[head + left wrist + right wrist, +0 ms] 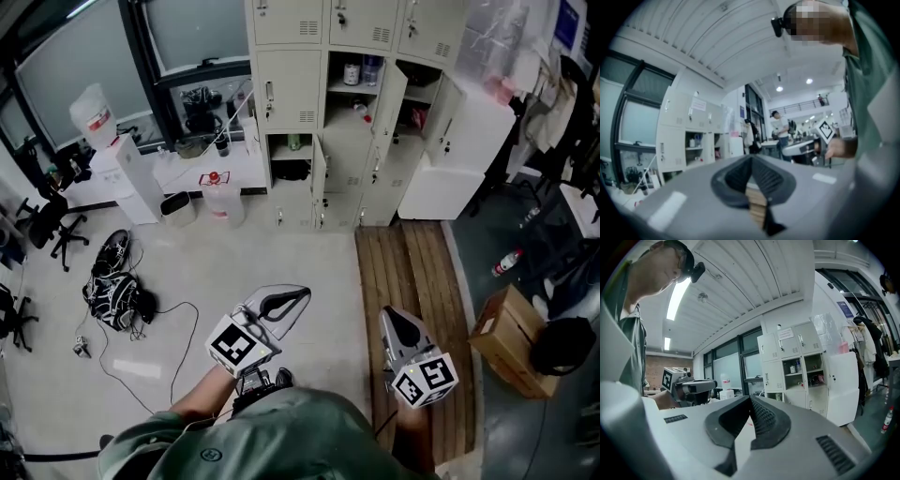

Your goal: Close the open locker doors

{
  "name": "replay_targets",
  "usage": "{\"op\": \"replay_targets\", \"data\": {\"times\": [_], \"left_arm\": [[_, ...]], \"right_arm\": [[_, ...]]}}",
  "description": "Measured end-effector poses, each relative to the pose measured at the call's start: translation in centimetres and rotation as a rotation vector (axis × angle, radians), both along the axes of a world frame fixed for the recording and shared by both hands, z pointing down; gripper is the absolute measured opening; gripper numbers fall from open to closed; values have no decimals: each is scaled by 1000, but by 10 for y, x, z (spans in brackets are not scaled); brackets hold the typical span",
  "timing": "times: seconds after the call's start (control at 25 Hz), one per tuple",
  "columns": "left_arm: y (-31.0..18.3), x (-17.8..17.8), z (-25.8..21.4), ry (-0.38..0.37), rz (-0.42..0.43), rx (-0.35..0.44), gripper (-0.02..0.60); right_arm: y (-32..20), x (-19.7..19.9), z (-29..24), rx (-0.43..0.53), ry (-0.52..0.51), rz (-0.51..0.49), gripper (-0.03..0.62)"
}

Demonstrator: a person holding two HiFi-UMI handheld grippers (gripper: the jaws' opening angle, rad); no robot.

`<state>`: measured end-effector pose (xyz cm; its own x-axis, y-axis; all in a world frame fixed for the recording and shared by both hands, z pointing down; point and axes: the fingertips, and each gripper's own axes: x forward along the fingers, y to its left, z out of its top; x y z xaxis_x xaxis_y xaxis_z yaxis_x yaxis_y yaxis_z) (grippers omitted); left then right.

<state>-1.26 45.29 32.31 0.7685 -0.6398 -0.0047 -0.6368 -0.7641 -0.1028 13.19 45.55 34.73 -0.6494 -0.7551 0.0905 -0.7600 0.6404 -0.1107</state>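
Jaws: left gripper (298,298) and right gripper (390,317) each have their tips pressed together, with nothing between them.
Stance: both are held low before the person's body, tips aimed forward at the lockers (289,89).
Direction: the lockers lie straight ahead, well apart from both grippers, across floor (281,253) and wooden boards (412,281).
Open doors: small lower door (319,178), middle door (389,108), upper right door (478,124) and lower right door (439,192). All are upright, hinged on vertical edges and swung out towards the person.
Nearer hand: the right gripper sits over the boards leading to the right-hand doors. The left gripper lines up better with the small lower door.
Next, likely: close the gap before any push.
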Motion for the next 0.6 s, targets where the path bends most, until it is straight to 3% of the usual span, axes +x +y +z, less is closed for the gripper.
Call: {"op": "replay_targets", "data": {"times": [0.36,0.6], "left_arm": [[-48,-38,11,-4,14,-10,-2],[-80,-38,19,6,-5,-39,-2]], "right_arm": [[-53,-43,4,2,-12,5,5],[-87,-37,12,-27,5,-6,5]]}}
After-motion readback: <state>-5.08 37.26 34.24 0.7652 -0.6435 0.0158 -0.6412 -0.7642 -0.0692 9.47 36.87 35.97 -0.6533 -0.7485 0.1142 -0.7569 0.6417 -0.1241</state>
